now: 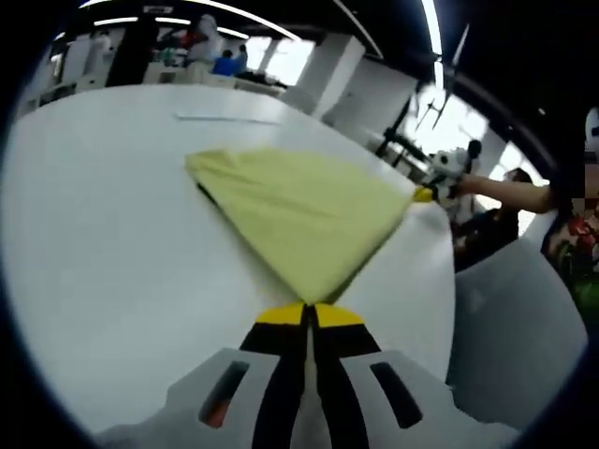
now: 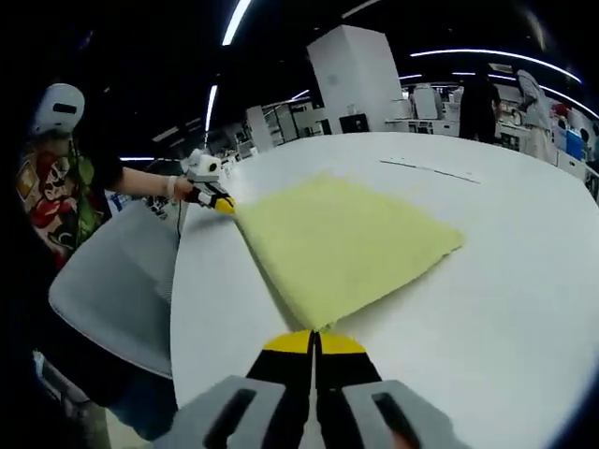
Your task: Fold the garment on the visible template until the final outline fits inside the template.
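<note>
Nearby, grey chair by white table, yellow garment btwn both grippers.

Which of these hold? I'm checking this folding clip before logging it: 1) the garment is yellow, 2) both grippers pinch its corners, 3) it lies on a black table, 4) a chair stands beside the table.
1) True: the garment is pale yellow.
2) True: the left gripper and right gripper are each shut on a corner.
3) False: the table is white.
4) True: a grey chair stands at the table's edge.
</note>
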A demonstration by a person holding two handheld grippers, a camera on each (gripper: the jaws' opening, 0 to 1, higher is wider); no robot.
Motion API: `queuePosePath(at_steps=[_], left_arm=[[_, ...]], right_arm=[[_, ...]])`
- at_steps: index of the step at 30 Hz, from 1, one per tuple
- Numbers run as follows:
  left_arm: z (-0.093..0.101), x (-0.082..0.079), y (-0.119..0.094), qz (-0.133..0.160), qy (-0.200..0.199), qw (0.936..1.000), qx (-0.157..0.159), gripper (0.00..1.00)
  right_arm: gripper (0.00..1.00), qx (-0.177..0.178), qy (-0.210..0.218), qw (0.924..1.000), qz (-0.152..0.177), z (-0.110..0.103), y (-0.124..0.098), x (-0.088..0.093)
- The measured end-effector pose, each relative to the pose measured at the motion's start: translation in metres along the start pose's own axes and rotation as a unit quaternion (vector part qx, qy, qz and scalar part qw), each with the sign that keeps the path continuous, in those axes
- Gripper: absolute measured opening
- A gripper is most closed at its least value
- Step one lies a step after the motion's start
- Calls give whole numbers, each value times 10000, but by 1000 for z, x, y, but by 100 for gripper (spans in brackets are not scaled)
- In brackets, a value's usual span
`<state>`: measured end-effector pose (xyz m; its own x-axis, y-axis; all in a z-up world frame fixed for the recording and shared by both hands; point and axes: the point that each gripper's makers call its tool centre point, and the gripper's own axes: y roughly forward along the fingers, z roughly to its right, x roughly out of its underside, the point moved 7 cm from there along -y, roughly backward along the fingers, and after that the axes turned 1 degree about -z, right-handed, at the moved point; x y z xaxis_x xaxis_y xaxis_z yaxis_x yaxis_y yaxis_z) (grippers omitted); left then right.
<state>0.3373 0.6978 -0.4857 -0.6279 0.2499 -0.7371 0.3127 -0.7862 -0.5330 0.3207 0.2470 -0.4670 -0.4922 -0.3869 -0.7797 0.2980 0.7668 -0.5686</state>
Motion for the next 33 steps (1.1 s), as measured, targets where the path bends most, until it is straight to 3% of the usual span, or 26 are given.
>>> queuePosePath(at_steps=[10,18,27,31,33], left_arm=[[8,21,-7,-166,-192,9997,23,0],[8,21,-10,-161,-161,9997,25,0],[6,24,-18,-189,-194,9996,-43,0],[3,21,-27,75,-269,9994,-194,0],[2,16,-32,281,-263,9990,-245,9]], right_arm=[[0,-221,110,9997,-47,-15,0,13],[0,-204,222,9995,34,-17,2,13],[0,-55,659,9978,57,-17,-6,17],[0,84,837,9962,216,-18,-12,17],[3,123,839,9958,349,-22,-14,14]])
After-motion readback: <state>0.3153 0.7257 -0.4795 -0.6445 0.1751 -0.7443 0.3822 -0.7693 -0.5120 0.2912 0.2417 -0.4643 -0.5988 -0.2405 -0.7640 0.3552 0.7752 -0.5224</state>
